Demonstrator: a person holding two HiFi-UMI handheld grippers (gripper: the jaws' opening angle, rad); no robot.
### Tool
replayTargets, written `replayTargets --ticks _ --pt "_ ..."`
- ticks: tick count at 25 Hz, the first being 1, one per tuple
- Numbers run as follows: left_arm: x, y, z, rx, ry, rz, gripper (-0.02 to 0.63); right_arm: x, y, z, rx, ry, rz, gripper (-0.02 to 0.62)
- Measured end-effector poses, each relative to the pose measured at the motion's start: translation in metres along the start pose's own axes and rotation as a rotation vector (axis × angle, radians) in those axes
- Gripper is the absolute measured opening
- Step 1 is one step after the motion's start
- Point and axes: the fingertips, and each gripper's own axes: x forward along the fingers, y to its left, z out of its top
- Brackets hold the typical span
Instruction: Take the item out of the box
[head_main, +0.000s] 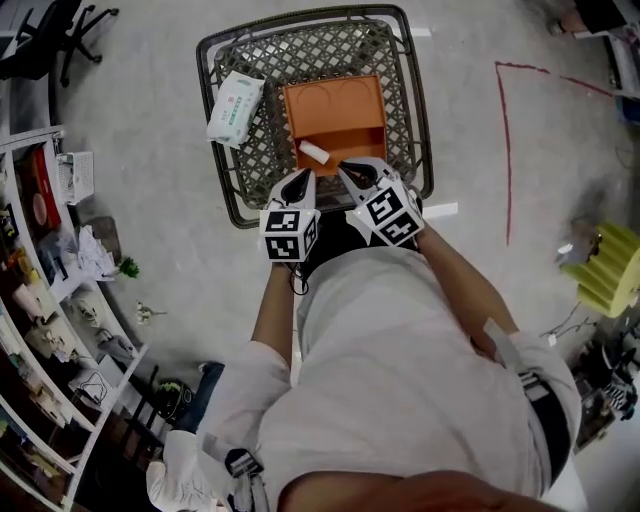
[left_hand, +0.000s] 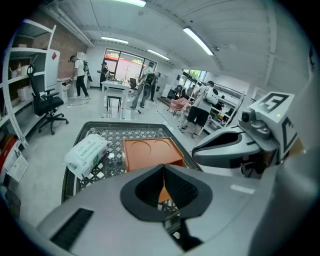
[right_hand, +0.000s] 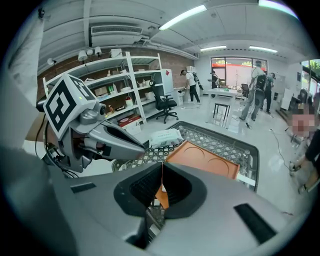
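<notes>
An orange box (head_main: 335, 110) lies open in a dark lattice basket (head_main: 222, 170) on the floor. In its near compartment lies a small white item (head_main: 314, 152). A white pack of wipes (head_main: 235, 108) rests in the basket, left of the box. My left gripper (head_main: 301, 178) and right gripper (head_main: 348, 170) hover side by side over the basket's near edge, both shut and holding nothing. The left gripper view looks past the shut left gripper (left_hand: 164, 170) at the orange box (left_hand: 150, 152) and the wipes (left_hand: 87, 152). Beyond the right gripper (right_hand: 162, 170) the orange box (right_hand: 205, 160) shows again.
White shelves (head_main: 40, 300) full of small goods run along the left, with an office chair (head_main: 55, 35) at the far left. A red line (head_main: 503, 150) is marked on the floor to the right, near a yellow object (head_main: 610, 265). Several people stand far off.
</notes>
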Motion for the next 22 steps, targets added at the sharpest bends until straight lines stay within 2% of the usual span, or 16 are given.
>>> replayTargets --ticks 7,12,22 --pt "0.008 0.044 -0.016 -0.020 0.046 -0.023 0.012 0.050 0.011 -0.003 0.026 0.066 -0.012 0.005" --pt "0.021 0.069 -0.028 -0.022 0.079 -0.024 0.012 0.081 0.004 -0.013 -0.002 0.124 -0.049 0.005" --pt "0.048 0.105 -0.041 -0.055 0.123 -0.010 0.012 0.128 -0.005 -0.040 -0.013 0.229 -0.059 0.005"
